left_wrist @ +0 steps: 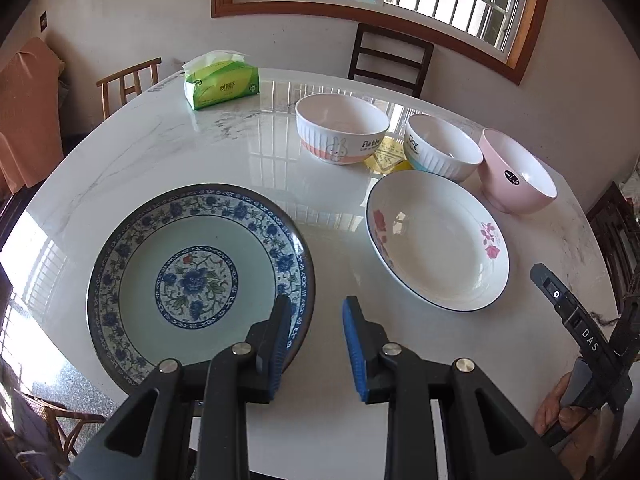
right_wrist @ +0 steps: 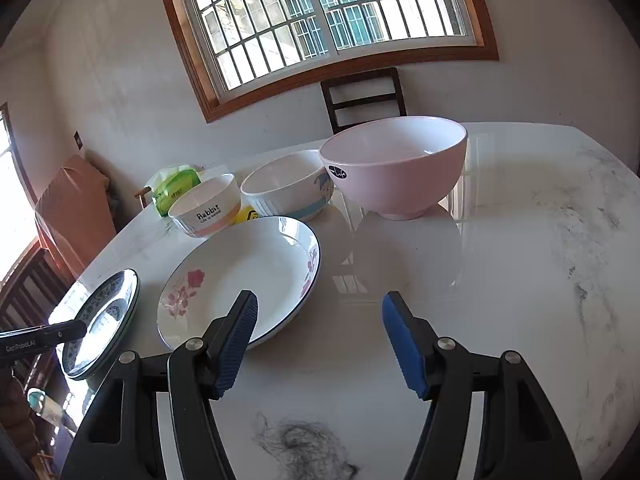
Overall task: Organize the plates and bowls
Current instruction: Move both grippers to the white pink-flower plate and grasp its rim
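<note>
A blue-and-white floral plate (left_wrist: 200, 276) lies at the near left of the marble table (left_wrist: 160, 148). Right of it lies a white plate with pink flowers (left_wrist: 436, 240). Behind them stand a rabbit bowl (left_wrist: 342, 128), a ribbed dog bowl (left_wrist: 440, 148) and a pink bowl (left_wrist: 516, 172). My left gripper (left_wrist: 316, 308) hovers at the floral plate's right rim, jaws narrowly apart, pressing on nothing. My right gripper (right_wrist: 320, 300) is open over bare table, its left finger in front of the white plate's (right_wrist: 248, 276) near rim, the pink bowl (right_wrist: 396, 164) beyond.
A green tissue pack (left_wrist: 222, 84) sits at the far left of the table and a yellow item (left_wrist: 386, 158) between the bowls. A clump of dark hair (right_wrist: 304, 448) lies near the front edge. Chairs (left_wrist: 390, 60) ring the table. A hand (left_wrist: 560, 408) shows at right.
</note>
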The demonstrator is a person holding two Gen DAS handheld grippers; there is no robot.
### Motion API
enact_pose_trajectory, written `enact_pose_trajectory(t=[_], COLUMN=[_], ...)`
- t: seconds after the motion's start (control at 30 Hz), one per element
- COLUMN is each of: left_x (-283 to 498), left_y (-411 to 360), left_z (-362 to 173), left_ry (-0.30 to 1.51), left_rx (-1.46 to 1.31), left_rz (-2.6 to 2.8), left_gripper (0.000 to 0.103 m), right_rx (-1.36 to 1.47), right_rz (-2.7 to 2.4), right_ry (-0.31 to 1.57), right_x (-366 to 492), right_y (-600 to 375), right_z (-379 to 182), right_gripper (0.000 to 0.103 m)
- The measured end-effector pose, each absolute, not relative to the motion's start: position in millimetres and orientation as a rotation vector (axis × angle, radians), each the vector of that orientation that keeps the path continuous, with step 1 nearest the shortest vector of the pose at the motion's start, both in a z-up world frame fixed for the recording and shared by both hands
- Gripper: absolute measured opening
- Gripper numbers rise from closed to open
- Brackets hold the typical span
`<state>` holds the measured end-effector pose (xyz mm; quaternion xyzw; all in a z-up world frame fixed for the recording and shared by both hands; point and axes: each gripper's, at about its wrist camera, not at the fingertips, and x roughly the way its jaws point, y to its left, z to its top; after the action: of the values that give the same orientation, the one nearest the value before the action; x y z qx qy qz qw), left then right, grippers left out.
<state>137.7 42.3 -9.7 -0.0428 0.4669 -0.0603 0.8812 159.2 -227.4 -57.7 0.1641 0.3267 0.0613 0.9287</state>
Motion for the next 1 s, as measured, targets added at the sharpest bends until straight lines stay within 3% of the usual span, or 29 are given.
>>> enact_pose_trajectory(t=[0.43, 1.0], left_x=[217, 251], left_y=[9, 5], left_z=[-29, -68], left_ry=[1.128, 1.226], left_rx=[-0.255, -0.375], left_rz=[-0.223, -0.224], left_gripper=[0.028, 0.028], right_rx=[0.389, 0.306], right_rz=[0.174, 0.195], right_ry=[0.714, 0.839], right_x=[180, 224], right_y=[-233, -220], right_z=[-67, -79], right_gripper=[0.062, 0.044])
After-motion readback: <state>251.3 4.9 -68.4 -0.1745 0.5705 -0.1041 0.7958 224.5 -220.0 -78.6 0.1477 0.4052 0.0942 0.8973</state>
